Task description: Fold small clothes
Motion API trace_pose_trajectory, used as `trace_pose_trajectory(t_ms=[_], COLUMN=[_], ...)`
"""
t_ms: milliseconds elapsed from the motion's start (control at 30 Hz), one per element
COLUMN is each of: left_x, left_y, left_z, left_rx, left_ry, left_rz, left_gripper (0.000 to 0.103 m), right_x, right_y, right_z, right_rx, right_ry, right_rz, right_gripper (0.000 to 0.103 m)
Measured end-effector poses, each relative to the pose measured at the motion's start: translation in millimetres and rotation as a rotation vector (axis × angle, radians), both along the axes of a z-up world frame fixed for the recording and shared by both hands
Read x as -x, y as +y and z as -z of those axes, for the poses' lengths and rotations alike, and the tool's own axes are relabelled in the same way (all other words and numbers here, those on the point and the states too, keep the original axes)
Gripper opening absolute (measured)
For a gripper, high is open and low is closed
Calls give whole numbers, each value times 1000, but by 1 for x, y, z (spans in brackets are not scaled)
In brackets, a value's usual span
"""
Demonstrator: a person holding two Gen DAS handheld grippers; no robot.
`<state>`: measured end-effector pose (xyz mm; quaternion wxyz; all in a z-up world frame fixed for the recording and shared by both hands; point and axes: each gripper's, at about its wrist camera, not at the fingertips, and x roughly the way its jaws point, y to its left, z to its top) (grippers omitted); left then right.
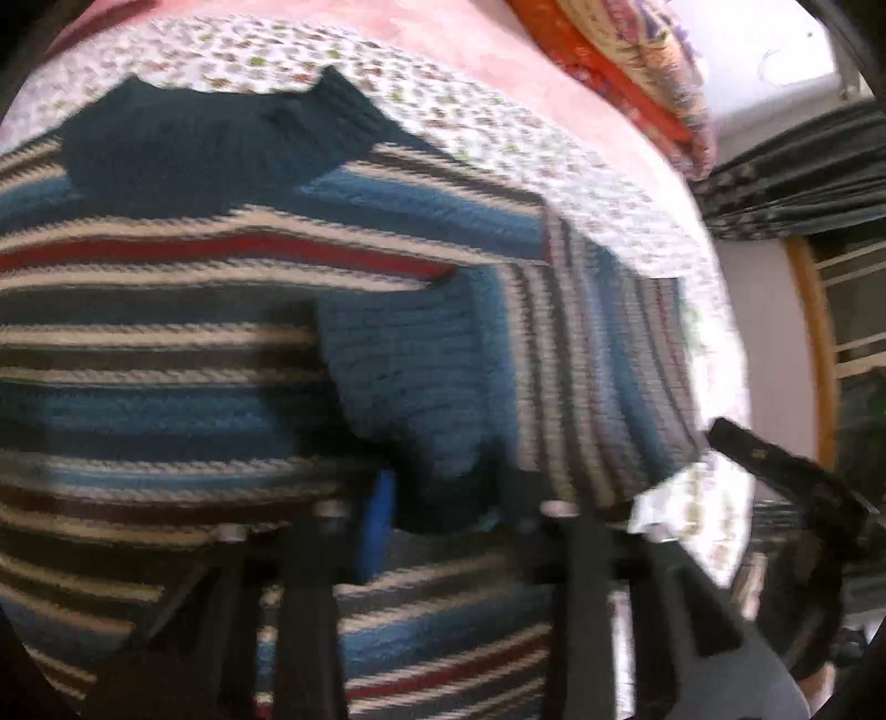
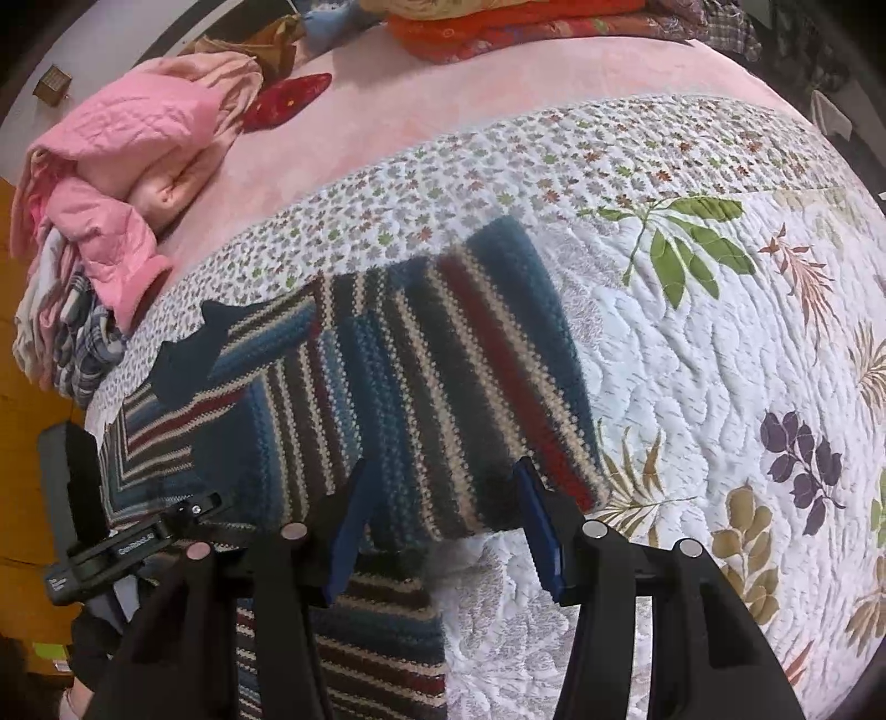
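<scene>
Right gripper (image 2: 443,531): black arms nearest the lens, blue pads spread apart, nothing clamped; the sweater's folded edge lies between and just beyond the tips.
Right fingers (image 2: 545,534): the blue pad on this side sits at the sweater's lower corner; contact cannot be told.
Left gripper (image 1: 437,526): low over the sweater, view blurred; one blue pad (image 1: 379,531) shows at the left, the other is hidden behind a blue knit fold, so whether it is released or clenched cannot be told.
Sweater (image 2: 432,387): striped knit in blue, cream, red and dark bands, lying on the quilt; one part folded over the body so its stripes run crosswise to those beneath.
Collar (image 2: 191,351): dark navy, at the sweater's far-left end in the right view, at the top in the left view.
Quilt (image 2: 692,387): white, stitched, printed with leaves to the right of the sweater; a small-flower border runs just beyond it.
Pink cover (image 2: 443,105): past the flower border, farther from the sweater.
Pink clothes (image 2: 122,166): heaped beyond the collar end, well apart from the sweater, with plaid cloth under them.
Folded blankets (image 2: 526,27): orange and red stack at the far edge, beyond the pink cover.
</scene>
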<state>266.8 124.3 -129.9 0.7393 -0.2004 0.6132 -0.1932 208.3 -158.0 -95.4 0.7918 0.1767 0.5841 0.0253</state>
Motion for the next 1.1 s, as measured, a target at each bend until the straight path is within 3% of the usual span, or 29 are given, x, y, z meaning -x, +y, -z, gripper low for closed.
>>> trace_pose_trajectory(t_ms=[300,567,833,900,1100], left_x=[5,3,1,0,-3], left_y=[21,91,138,143,153], left_z=[-49,-90,-87,-83,-55], left_rx=[87,123,99,89,-21], left_ry=[-143,-213,-202,-196,-153], left_rz=[-44,-119,-160,-158,-134], left_gripper=[15,15,15,15,20], right_x=[0,-2,-8,-10,-9], right_y=[-16,-8,24,32,46], right_z=[-3,12,30,37,54], right_rx=[-5,-56,-82,-64,24], right_ry=[-10,29,58,79,126], right_rz=[46,42,-28,-41,-67], right_gripper=[53,55,55,50,47])
